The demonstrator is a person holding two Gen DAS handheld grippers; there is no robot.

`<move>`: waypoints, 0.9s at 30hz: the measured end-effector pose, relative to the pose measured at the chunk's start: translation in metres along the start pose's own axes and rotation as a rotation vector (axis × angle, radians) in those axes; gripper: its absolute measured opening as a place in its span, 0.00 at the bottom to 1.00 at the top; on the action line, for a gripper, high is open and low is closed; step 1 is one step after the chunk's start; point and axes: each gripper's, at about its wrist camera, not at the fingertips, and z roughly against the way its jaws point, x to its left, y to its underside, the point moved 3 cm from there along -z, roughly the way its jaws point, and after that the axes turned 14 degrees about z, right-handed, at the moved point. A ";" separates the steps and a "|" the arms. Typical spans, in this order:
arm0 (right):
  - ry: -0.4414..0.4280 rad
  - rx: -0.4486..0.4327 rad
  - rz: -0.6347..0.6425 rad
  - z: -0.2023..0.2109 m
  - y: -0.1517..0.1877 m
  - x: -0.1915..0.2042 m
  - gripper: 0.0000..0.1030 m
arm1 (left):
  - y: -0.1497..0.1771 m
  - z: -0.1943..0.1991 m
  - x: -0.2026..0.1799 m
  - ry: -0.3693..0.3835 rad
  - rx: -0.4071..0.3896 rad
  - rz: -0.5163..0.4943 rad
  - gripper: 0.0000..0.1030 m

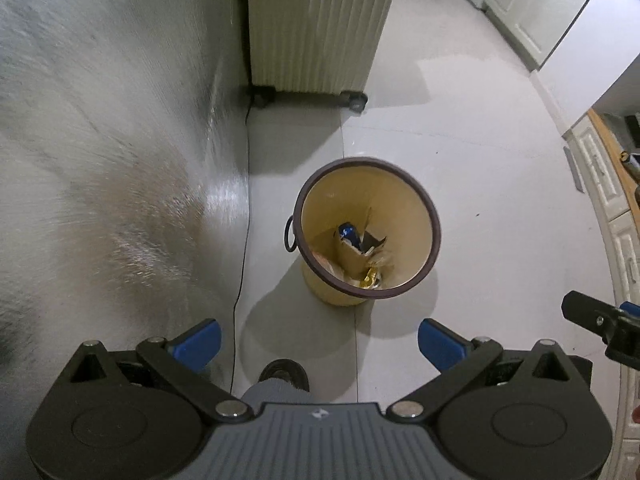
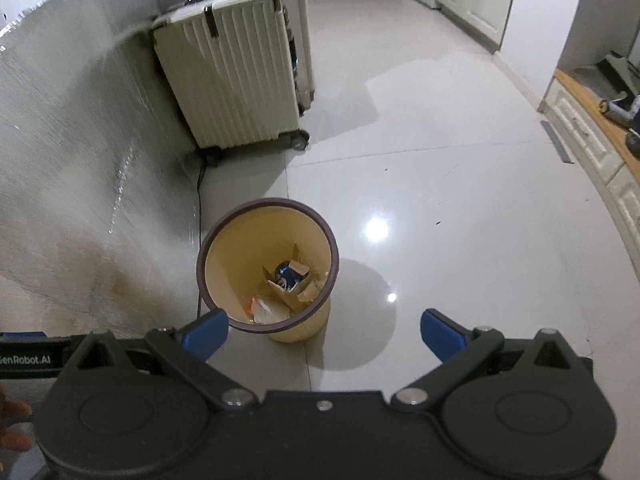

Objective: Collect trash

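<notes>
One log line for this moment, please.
left gripper: jaws open, empty | right gripper: jaws open, empty | round yellow plastic bin: upright, holds trash

Spread right gripper (image 2: pixel 324 330) above trash-filled bin (image 2: pixel 316 322).

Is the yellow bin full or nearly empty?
Nearly empty. The bin stands upright and trash lies only at its bottom: torn cardboard, a blue can and wrappers. Most of its inner wall is bare.

A yellow bin (image 1: pixel 404 200) with a brown rim stands upright on the floor, holding trash (image 1: pixel 360 248).
</notes>
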 end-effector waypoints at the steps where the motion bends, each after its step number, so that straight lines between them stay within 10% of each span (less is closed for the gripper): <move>1: 0.004 -0.008 -0.002 0.010 0.002 0.000 1.00 | 0.003 0.008 -0.001 0.008 -0.006 -0.001 1.00; 27: 0.072 -0.295 0.004 0.204 0.009 0.017 1.00 | 0.035 0.220 0.020 0.151 -0.348 -0.077 1.00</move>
